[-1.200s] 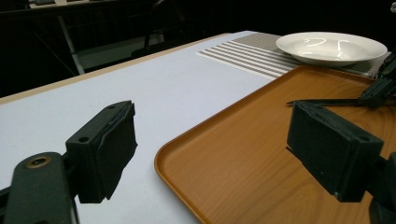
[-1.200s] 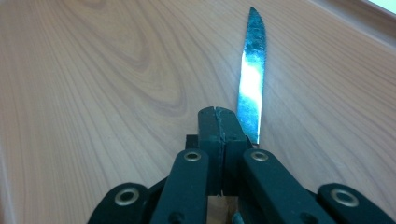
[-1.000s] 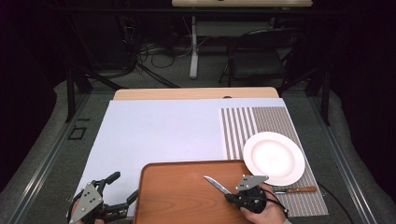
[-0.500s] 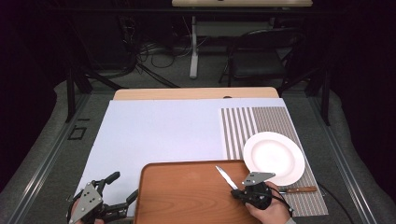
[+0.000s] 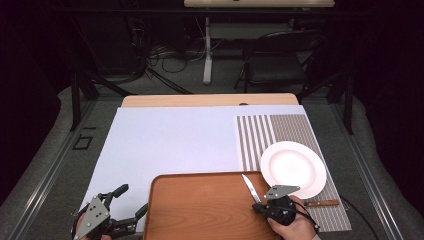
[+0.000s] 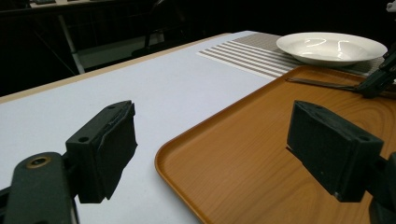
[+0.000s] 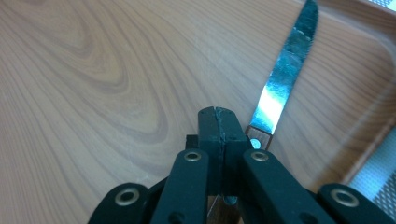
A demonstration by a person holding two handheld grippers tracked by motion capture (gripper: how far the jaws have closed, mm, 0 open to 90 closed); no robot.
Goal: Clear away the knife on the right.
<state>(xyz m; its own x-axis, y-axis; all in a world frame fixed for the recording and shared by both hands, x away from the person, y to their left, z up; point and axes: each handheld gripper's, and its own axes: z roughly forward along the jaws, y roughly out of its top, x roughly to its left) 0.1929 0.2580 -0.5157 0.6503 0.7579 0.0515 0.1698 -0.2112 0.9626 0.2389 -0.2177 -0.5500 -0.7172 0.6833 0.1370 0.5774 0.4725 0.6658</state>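
The right gripper (image 5: 261, 206), jaws clamped on the handle of a knife (image 5: 249, 186), held its blade over the right part of the wooden tray (image 5: 200, 210) beside the white plate (image 5: 293, 167), while the left gripper (image 5: 131, 204) rested wide open, empty, at the tray's left edge.

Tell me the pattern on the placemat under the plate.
Brown and white stripes on the placemat, clearest in the high view.

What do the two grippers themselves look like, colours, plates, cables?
Both are black, two-jawed linkages with round rivets. The left gripper has blocky black pads and a grey three-cornered plate on top. The right gripper carries the same plate, and a thin black cable trails from it.
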